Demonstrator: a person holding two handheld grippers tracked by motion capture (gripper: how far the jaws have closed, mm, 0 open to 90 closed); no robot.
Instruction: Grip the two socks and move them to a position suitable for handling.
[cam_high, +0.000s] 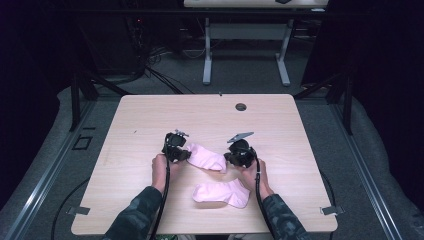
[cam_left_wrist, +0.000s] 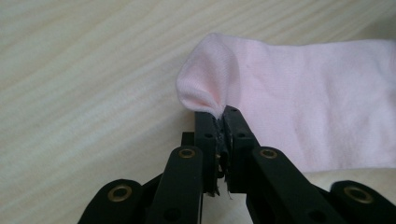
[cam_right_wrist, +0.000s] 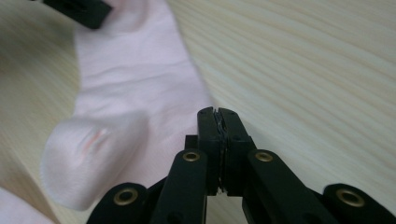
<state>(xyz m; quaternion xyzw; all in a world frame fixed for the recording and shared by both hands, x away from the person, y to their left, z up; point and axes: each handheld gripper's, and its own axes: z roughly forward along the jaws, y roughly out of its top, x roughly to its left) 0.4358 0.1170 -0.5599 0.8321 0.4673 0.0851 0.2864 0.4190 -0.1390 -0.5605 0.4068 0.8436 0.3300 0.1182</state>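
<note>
Two pink socks lie on the wooden table (cam_high: 200, 110). The upper sock (cam_high: 207, 157) stretches between both grippers; the lower sock (cam_high: 222, 193) lies flat nearer the front edge. My left gripper (cam_high: 188, 152) is shut on the upper sock's left end, and a puckered fold of the sock (cam_left_wrist: 303, 93) bulges above the closed tips of that gripper (cam_left_wrist: 223, 114). My right gripper (cam_high: 226, 159) is at the sock's right end. Its tips (cam_right_wrist: 217, 112) are shut right at the edge of the sock (cam_right_wrist: 135, 84); I cannot tell whether fabric is pinched.
A dark cable hole (cam_high: 241, 106) sits near the table's far edge. Another table's white legs (cam_high: 245, 50) stand beyond. The left gripper's black jaw (cam_right_wrist: 77, 9) shows far off in the right gripper view. The lower sock (cam_right_wrist: 9, 205) peeks in at the bottom left corner.
</note>
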